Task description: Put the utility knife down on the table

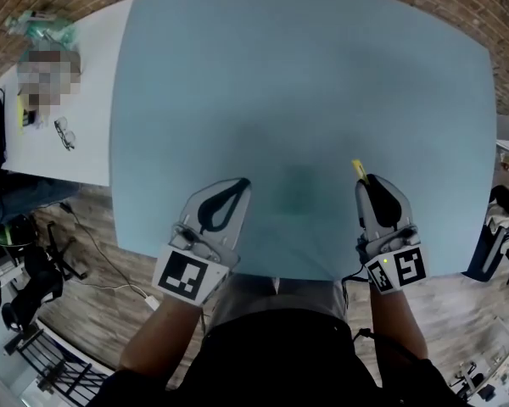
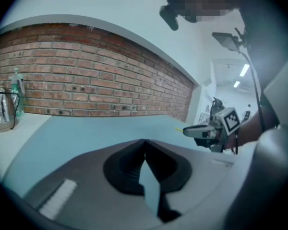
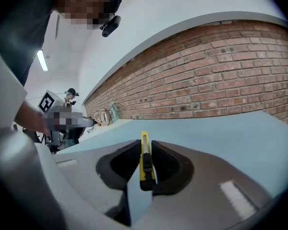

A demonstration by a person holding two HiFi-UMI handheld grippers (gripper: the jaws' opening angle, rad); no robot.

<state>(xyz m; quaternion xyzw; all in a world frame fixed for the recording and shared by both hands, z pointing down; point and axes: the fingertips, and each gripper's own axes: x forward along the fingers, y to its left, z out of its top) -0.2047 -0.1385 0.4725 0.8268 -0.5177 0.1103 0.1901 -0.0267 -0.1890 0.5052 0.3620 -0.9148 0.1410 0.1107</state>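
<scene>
A yellow utility knife (image 3: 145, 163) with a black slider stands clamped between the pads of my right gripper (image 3: 145, 145), its tip pointing forward past the jaws. In the head view the knife's yellow tip (image 1: 357, 169) sticks out ahead of the right gripper (image 1: 370, 183), over the near right part of the pale blue table (image 1: 305, 75). My left gripper (image 1: 243, 184) hovers over the table's near edge, jaws closed tip to tip with nothing between them (image 2: 144, 143). From the left gripper view the right gripper (image 2: 201, 131) shows with the yellow tip (image 2: 178, 129).
A white side table (image 1: 76, 100) at the left carries glasses (image 1: 64, 133), bottles and small items. A brick wall (image 3: 221, 75) runs behind the blue table. Wooden floor, cables and a stand (image 1: 42, 287) lie below at the left.
</scene>
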